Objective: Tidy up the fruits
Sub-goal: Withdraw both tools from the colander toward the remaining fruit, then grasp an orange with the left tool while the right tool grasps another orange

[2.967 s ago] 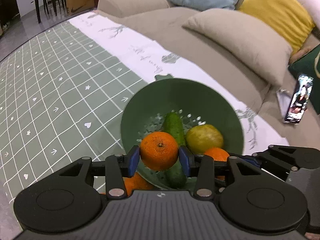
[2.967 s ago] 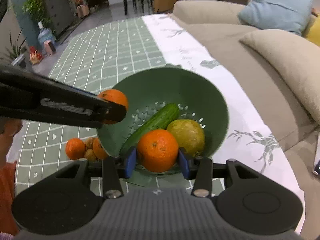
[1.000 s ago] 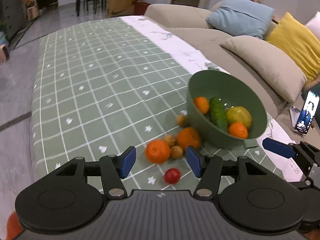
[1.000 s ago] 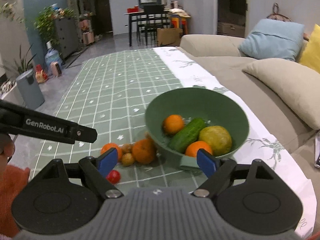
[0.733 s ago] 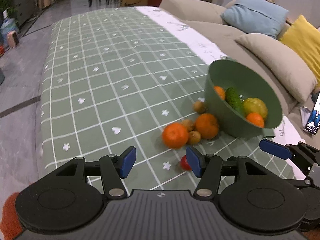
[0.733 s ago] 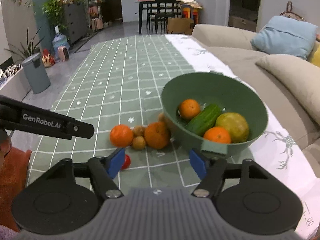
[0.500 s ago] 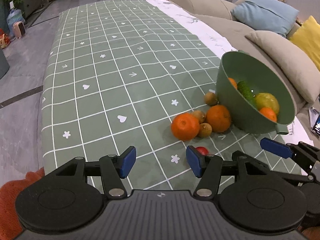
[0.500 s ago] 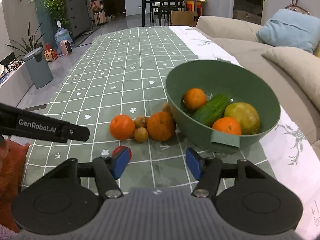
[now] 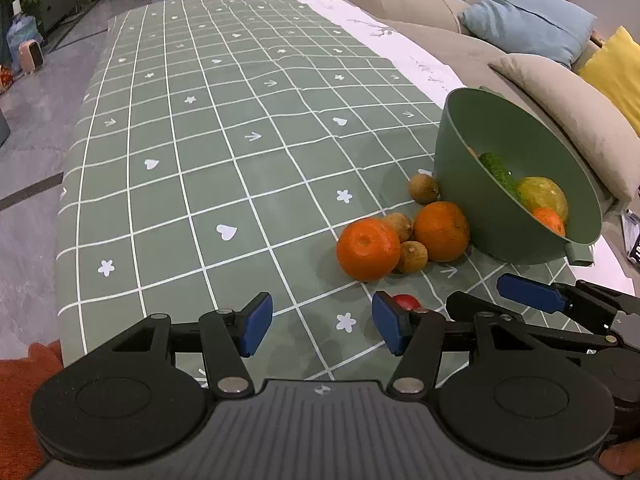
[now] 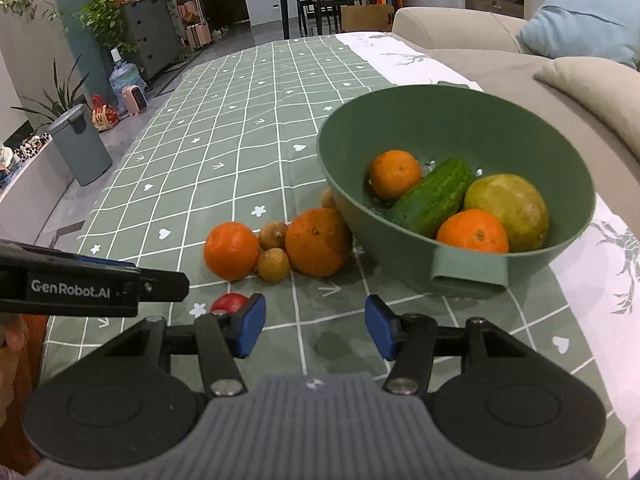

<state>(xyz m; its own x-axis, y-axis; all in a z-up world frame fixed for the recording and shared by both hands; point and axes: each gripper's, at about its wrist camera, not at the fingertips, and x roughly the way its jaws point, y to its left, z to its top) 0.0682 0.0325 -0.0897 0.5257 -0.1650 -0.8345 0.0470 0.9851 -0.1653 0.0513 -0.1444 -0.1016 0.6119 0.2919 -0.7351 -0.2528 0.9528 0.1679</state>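
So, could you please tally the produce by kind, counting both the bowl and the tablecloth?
Oranges: 4
Small brown fruits: 4
Cucumber: 1
Yellow-green fruit: 1
Small red fruit: 1
Total: 11

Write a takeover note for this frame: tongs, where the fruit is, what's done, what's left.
Left tongs: open, empty, over the tablecloth short of the loose fruit.
Right tongs: empty, jaws closing on nothing.
In the green bowl: two oranges, a cucumber, a yellow-green fruit.
Outside, beside the bowl: two oranges, three small brown fruits, one small red fruit nearest the tongs.
Done: four items are in the bowl. Left: six pieces on the cloth.
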